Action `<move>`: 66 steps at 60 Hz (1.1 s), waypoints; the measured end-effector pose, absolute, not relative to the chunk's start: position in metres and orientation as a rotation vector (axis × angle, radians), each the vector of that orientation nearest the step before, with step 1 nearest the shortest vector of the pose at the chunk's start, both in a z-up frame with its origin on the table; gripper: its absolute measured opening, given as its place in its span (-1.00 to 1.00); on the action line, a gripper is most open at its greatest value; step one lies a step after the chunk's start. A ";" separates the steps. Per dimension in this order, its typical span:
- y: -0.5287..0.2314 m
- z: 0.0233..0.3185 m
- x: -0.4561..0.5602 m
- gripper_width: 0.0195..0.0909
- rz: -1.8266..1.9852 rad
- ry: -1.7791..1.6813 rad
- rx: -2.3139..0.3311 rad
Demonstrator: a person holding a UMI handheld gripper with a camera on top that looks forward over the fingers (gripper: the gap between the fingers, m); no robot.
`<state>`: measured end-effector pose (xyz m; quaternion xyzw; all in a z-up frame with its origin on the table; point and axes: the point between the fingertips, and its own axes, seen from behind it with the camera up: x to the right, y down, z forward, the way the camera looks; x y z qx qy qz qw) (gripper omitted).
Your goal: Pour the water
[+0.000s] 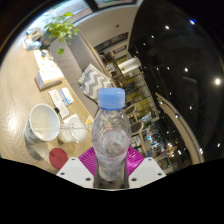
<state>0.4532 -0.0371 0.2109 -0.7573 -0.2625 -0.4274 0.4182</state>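
Right at my claw (110, 172), nearest of all, the water bottle (110, 140) stands upright between my two fingers, and the magenta pads (92, 160) hug its lower body on both sides. I read that as a firm squeeze: my fingers are closed on the bottle, and it looks lifted clear of the table. Its pale blue cap (111, 97) is on top at twelve o'clock from my fingertips, and as far as I can see it is on, though I can't tell whether it is loosened.

Moving out, at about ten o'clock from the bottle sits a clear glass (72, 129), just beside the bottle's shoulder. I cannot see any water in it. Further along that same ten o'clock line is a white mug (43, 120), and low at nine o'clock a small red round thing (58, 157), which I cannot identify, rests on the light tabletop (30, 75).

Farther off, a zigzag-patterned cushion (93, 82) shows at eleven o'clock, and a leafy plant (60, 28) beyond that, with shelving further back at one o'clock.

So where am I? My judgement: the pickup is done, the bottle is in hand and vertical. No tilt, no stream. Carrying over to the glass or mug and tipping is all ahead, and that cap may need dealing with first.
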 end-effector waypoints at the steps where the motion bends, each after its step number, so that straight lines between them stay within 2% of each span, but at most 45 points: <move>1: -0.036 0.210 0.453 -0.59 -1.020 -0.615 -1.915; 12: -0.029 0.179 0.442 -0.59 -0.446 -0.202 -2.029; 23: -0.021 0.140 0.435 -0.60 -0.093 -0.014 -2.039; 42: -0.015 0.056 0.434 -0.56 0.043 0.016 -2.107; 47: -0.015 0.059 0.433 -0.54 0.056 0.010 -2.058; 59: -0.020 0.051 0.434 -0.07 0.069 0.021 -2.111; 62: -0.025 0.045 0.434 0.19 0.086 0.046 -2.156; 66: -0.032 0.041 0.437 0.73 0.072 0.076 -2.193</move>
